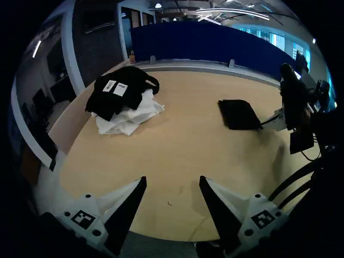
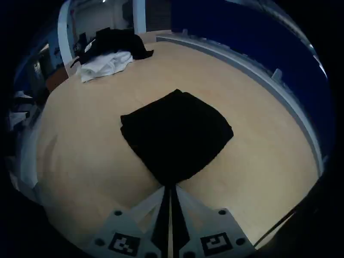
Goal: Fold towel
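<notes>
Towel point(image 2: 176, 133): folded, black.
Right tongs point(image 2: 170, 188): closed at towel's near corner.
Left tongs point(image 1: 172, 178): open, empty.
Risk: fold undone if corner is dragged.

My left gripper view is the brighter feed; ceiling strip lights point(image 1: 232, 13) and cyan-tinted windows point(image 1: 268, 39) light the table point(image 1: 180, 142) evenly, leaving only soft grey shadows on the wood (the strips blow out to plain white); whatever sits at the far right edge looks smeared. My right gripper view is dimmer and flatter; the black towel point(image 2: 176, 133) reads as one dark mass, its folds lost; in both feeds the fisheye bends the table rim, and brightness falls off toward the edges.
</notes>
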The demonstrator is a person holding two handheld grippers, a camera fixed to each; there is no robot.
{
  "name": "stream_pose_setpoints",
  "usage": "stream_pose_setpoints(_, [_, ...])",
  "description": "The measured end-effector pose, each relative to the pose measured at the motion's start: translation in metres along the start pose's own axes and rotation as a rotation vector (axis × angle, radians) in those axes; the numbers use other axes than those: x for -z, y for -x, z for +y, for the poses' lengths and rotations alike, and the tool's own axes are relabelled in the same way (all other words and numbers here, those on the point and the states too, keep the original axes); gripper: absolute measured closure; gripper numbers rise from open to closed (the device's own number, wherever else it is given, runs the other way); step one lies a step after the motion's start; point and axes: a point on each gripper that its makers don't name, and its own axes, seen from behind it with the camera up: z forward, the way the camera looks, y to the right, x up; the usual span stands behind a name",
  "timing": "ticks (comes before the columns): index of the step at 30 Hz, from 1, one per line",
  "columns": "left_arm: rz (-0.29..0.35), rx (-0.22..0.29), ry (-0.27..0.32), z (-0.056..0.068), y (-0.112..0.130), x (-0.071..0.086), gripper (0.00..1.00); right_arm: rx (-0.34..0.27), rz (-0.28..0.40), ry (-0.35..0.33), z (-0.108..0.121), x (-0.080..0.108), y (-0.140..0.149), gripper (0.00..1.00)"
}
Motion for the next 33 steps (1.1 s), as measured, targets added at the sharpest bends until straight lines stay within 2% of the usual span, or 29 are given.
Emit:
stream_pose_setpoints(8, [0.002,-0.003,0.004,0.001,-0.002,0.000,0.09,-0.004,0.025,-0.010,0.002,0.006,-0.008,0.98])
stream_pose_setpoints(17, [0.004,-0.010,0.006,0.002,-0.008,0.002,0.09,0.011,0.086,0.011,0.008,0.025,-0.033,0.98])
stream_pose_setpoints(33, [0.043,-0.021,0.020,0.007,-0.034,0.001,0.09,0.044,0.282,0.064,0.029,0.097,-0.121,0.98])
